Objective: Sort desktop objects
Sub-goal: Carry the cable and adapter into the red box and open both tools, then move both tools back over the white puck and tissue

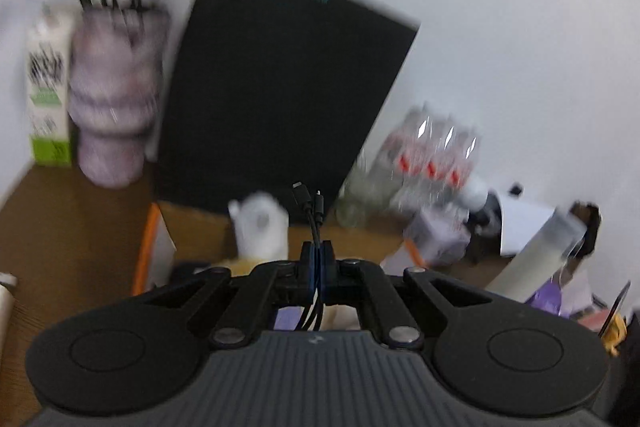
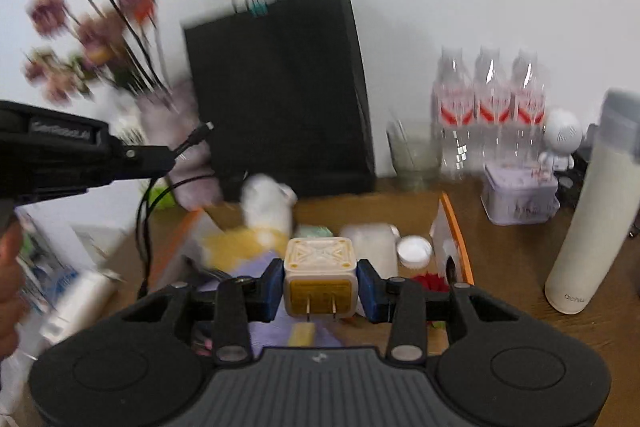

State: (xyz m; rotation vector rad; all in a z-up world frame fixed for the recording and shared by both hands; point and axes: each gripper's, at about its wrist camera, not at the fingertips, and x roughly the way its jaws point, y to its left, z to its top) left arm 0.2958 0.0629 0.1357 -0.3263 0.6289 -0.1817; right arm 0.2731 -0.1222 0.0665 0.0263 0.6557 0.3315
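My left gripper [image 1: 319, 259] is shut on a black charging cable [image 1: 314, 215]; its two plug ends stick up past the blue pads, and the rest hangs down behind. In the right wrist view that left gripper [image 2: 170, 153] reaches in from the left edge with the cable [image 2: 196, 137] trailing in a loop below it. My right gripper [image 2: 319, 285] is shut on a cream plug adapter [image 2: 320, 275], prongs facing the camera. Both hang above an open cardboard box [image 2: 454, 227] with orange-edged flaps, which holds a white plush toy [image 2: 268, 203] and several small items.
A black paper bag [image 2: 280, 91] stands against the wall behind the box. To its left is a lilac vase [image 1: 116, 95] of flowers and a carton [image 1: 48, 87]. On the right stand three water bottles [image 2: 490, 103], a glass [image 2: 414, 157], a lilac tin [image 2: 520, 195] and a tall white flask [image 2: 592, 211].
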